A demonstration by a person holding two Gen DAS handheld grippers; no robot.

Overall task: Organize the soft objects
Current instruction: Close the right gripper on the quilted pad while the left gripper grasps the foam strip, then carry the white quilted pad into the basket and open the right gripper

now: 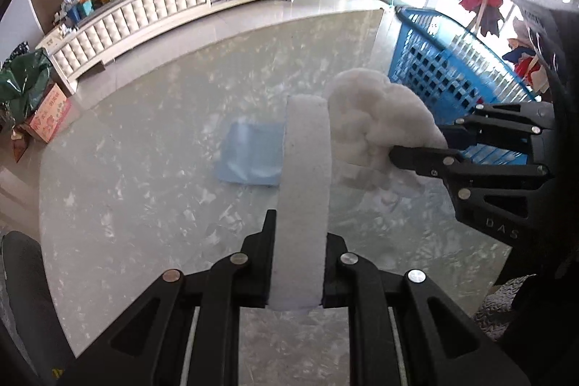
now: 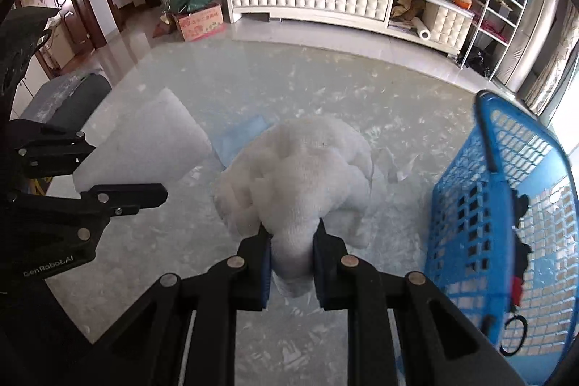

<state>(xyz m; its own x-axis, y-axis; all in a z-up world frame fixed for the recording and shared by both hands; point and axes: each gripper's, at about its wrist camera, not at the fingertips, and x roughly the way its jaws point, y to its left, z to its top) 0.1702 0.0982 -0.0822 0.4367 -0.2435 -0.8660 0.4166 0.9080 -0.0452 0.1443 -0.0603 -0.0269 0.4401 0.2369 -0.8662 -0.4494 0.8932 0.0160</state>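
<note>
White foam filled both tongs: your left tongs (image 1: 298, 263) were clamped on a flat, stiff-looking foam slab (image 1: 305, 190) held edge-on, and your right tongs (image 2: 291, 254) pinched a narrow neck of a lumpy, crumpled foam wad (image 2: 300, 176). You held both clear above the glossy marbled counter (image 1: 144, 169), presumably to carry them to the blue lattice plastic basket (image 2: 481, 205) just right, leaving a thin blue sheet (image 1: 249, 156) lying flat.

Grippers: two, left gripper (image 1: 298, 263) and right gripper (image 2: 291, 259)
Foam slabs: one, foam slab (image 1: 305, 198) between the left fingers
Fluffy white cloths: one, white cloth (image 2: 300, 176) between the right fingers
Blue sheets: one, blue sheet (image 1: 249, 151) ahead of left gripper
Baskets: one, blue basket (image 2: 470, 205) right of right gripper
</note>
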